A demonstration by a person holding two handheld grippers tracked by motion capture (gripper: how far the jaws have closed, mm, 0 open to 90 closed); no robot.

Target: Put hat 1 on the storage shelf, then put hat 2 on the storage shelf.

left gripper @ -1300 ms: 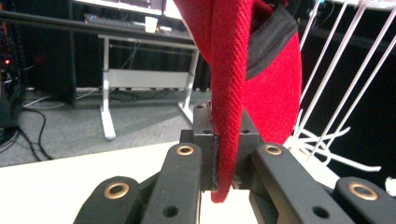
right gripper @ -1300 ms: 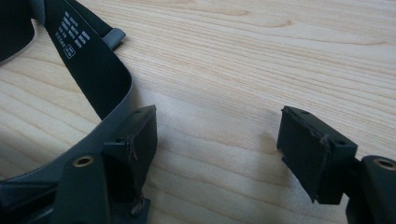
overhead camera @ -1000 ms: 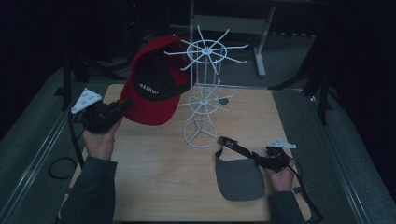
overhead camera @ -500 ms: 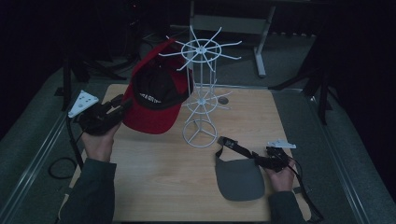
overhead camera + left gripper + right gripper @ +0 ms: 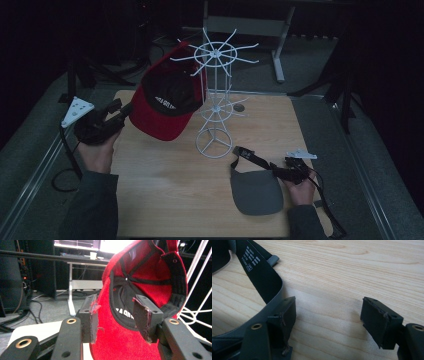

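Note:
A red cap (image 5: 167,107) hangs in the air at the left of a white wire rack (image 5: 215,100), its back edge against the rack's upper spokes. My left gripper (image 5: 125,111) is shut on the red cap's brim (image 5: 112,340), and the black-lined inside faces the camera. A grey visor (image 5: 257,190) lies flat on the wooden table (image 5: 165,200) at the front right. My right gripper (image 5: 280,172) rests at the visor's right edge, open, with bare wood between its fingers (image 5: 382,322). The visor's black strap (image 5: 259,272) curves past the left finger.
The rack's round base (image 5: 214,142) stands mid-table, with a lower ring of spokes above it. A small round hole (image 5: 239,107) sits in the tabletop behind it. Dark desk legs and cables stand beyond the far edge.
The left gripper has tilted the red cap so its opening faces up more. The rack's top leaned left, then swung back. The right gripper and visor have stayed put.

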